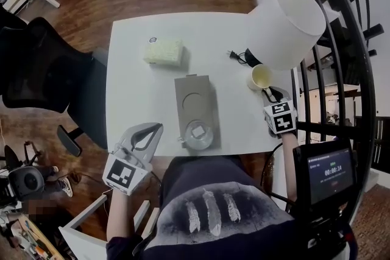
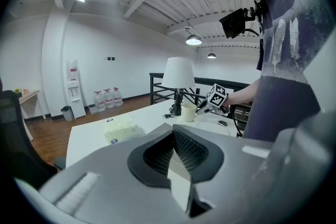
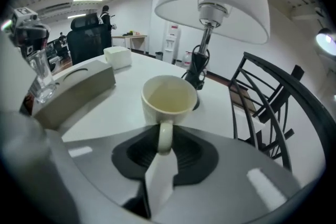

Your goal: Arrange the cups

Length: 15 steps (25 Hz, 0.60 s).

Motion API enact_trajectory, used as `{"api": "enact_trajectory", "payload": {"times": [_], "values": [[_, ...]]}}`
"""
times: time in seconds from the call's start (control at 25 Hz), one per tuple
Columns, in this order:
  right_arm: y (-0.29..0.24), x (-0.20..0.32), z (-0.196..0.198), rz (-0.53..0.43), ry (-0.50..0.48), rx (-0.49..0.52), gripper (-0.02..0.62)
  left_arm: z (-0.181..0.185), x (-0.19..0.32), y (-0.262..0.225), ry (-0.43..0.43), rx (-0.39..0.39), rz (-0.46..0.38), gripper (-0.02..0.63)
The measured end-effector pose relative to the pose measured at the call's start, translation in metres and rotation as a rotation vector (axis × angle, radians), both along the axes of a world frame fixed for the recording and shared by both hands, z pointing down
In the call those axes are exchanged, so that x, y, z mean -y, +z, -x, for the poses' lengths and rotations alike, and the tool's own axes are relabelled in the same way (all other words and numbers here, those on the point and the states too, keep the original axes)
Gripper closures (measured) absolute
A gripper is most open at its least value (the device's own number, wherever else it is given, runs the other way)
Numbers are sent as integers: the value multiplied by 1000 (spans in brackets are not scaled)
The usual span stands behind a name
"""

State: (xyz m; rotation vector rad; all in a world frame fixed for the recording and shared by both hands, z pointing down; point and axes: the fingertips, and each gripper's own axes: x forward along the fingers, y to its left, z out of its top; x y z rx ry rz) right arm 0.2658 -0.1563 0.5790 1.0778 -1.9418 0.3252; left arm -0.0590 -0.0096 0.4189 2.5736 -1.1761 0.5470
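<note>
Clamping the cup (image 3: pixel 167 98) by its handle, fingers of the right gripper (image 3: pixel 163 152) apparently readied it for moving; those of the left gripper (image 2: pixel 176 150) sat shut, empty.

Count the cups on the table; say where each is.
2. A cream mug stands by the lamp at right, its handle in the right tongs. A clear glass sits on the grey tray, at its near end. None seems hidden.
</note>
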Motion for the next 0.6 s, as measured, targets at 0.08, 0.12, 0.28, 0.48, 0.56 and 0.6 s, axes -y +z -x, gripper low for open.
{"api": "enact_trajectory", "payload": {"times": [0.08, 0.12, 0.28, 0.48, 0.56, 0.6], "values": [[1, 0, -2, 0, 7, 22, 534, -1, -1, 2, 0, -1, 3, 591], [1, 1, -2, 3, 7, 37, 541, -1, -1, 3, 0, 0, 3, 591], [1, -2, 1, 13, -18, 79, 546, 1, -1, 4, -4, 2, 3, 591], [0, -18, 11, 36, -67, 138, 546, 3, 0, 4, -15, -3, 5, 591], [0, -23, 18, 43, -76, 165, 547, 4, 0, 6, -17, -7, 6, 591], [0, -24, 21, 47, -80, 178, 548, 4, 0, 7, -18, -8, 6, 591]]}}
